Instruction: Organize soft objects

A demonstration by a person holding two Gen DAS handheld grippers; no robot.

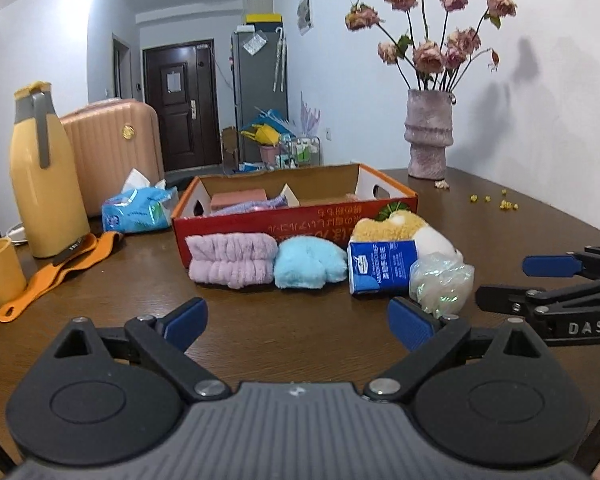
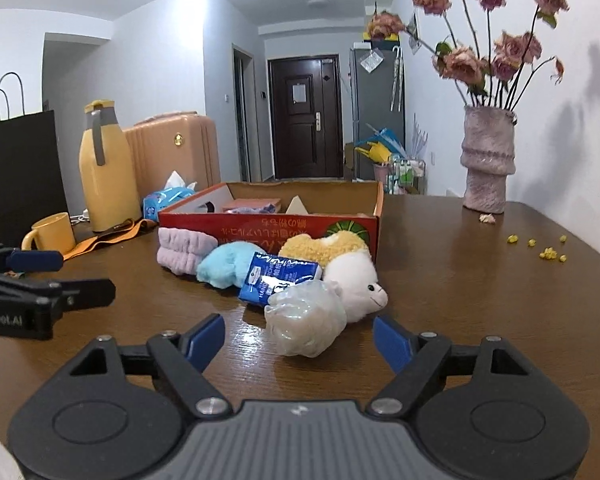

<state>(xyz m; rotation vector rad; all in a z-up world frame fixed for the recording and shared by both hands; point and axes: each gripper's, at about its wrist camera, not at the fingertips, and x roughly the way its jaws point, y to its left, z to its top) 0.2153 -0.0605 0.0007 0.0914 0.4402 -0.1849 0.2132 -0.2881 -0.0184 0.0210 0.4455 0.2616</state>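
Observation:
A row of soft things lies in front of a red cardboard box (image 1: 260, 224) (image 2: 236, 226): a lilac ribbed headband (image 1: 230, 260) (image 2: 184, 250), a light blue plush (image 1: 310, 262) (image 2: 226, 262), a blue tissue pack (image 1: 382, 266) (image 2: 280, 276), a yellow-and-white plush animal (image 1: 400, 226) (image 2: 352, 276) and a clear crinkly bag (image 1: 440, 284) (image 2: 306, 320). My left gripper (image 1: 298, 324) stands open over bare table, short of the headband and blue plush. My right gripper (image 2: 300, 340) is open, with the clear bag's near side between its fingertips, untouched.
The box holds a pink block and lilac cloth (image 1: 248, 202). On the left stand a yellow jug (image 1: 44, 184), a yellow mug (image 1: 0, 272), orange straps (image 1: 64, 268) and a blue wipes pack (image 1: 138, 210). A vase of dried roses (image 1: 428, 136) stands back right, with petals (image 1: 508, 204) scattered nearby.

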